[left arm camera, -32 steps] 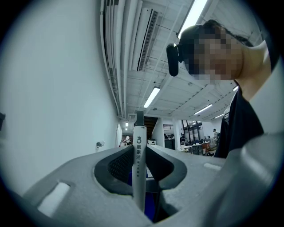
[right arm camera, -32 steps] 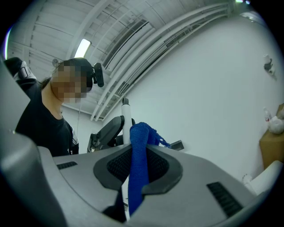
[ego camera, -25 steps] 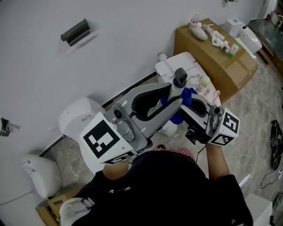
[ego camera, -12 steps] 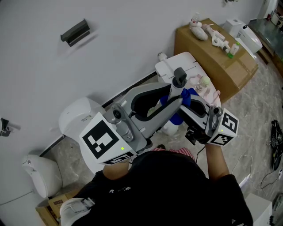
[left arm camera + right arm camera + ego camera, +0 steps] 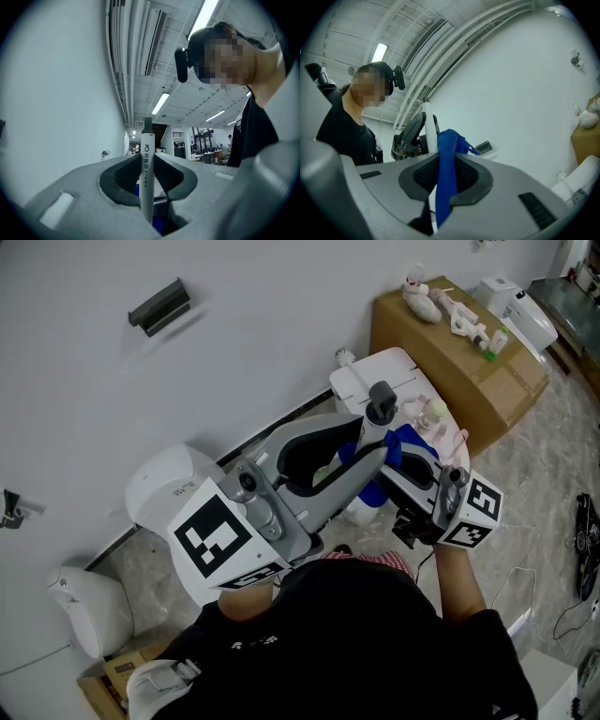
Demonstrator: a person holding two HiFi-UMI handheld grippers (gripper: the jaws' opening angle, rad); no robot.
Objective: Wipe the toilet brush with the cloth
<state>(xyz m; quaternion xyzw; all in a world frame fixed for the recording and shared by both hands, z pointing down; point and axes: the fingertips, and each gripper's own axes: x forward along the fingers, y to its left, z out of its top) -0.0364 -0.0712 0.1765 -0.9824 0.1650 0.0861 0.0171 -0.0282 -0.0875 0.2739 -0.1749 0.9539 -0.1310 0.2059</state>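
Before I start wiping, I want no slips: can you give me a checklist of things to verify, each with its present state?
1. Left gripper shut on the white plastic toilet brush handle: ok.
2. Handle centred in that grip: ok.
3. Right gripper shut on the blue fabric cloth: ok.
4. Cloth touching handle: cannot tell.
5. Brush head's position: cannot tell, hidden.

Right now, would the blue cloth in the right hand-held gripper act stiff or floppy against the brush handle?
Probably floppy: the blue cloth bunches into a wad above the right hand-held gripper and hangs loose below its jaws. Likely light, since that narrow pinch carries it. It should drape round the toilet brush handle rather than push it.
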